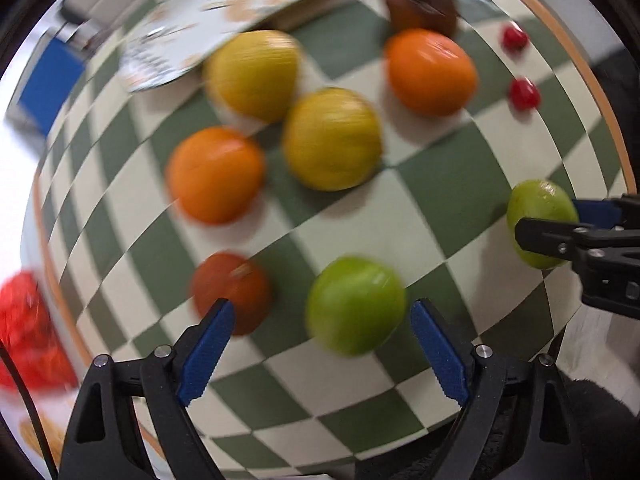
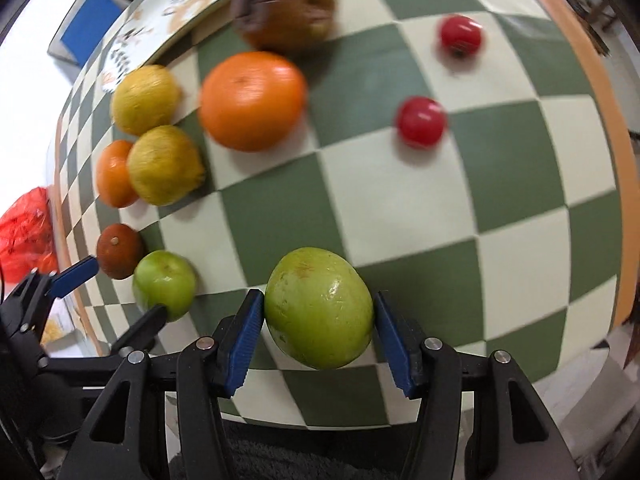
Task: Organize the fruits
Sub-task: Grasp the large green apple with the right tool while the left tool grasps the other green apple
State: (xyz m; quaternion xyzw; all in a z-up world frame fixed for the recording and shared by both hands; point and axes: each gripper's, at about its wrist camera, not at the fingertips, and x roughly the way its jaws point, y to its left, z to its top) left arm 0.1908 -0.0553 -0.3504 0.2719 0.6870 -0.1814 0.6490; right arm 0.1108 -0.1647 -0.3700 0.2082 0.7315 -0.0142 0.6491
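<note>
Fruits lie on a green-and-white checked table (image 1: 432, 184). My left gripper (image 1: 324, 352) is open, its blue pads on either side of a round green fruit (image 1: 356, 304) and not touching it. A brown-orange fruit (image 1: 230, 292) sits just beyond the left pad. My right gripper (image 2: 319, 344) is shut on a larger green fruit (image 2: 320, 308) near the table's front edge. From the left wrist view this right gripper (image 1: 556, 222) and its green fruit (image 1: 538, 208) show at the right. The right wrist view shows the left gripper (image 2: 128, 286) by the small green fruit (image 2: 164, 284).
Two yellow lemons (image 1: 254, 74) (image 1: 332, 140), two oranges (image 1: 216, 174) (image 1: 430, 72), a dark red fruit (image 1: 420, 0) and two small red fruits (image 1: 524, 94) (image 1: 514, 38) lie farther back. A patterned plate (image 1: 224, 12) sits at the far left. A red bag (image 1: 24, 328) hangs off the left edge.
</note>
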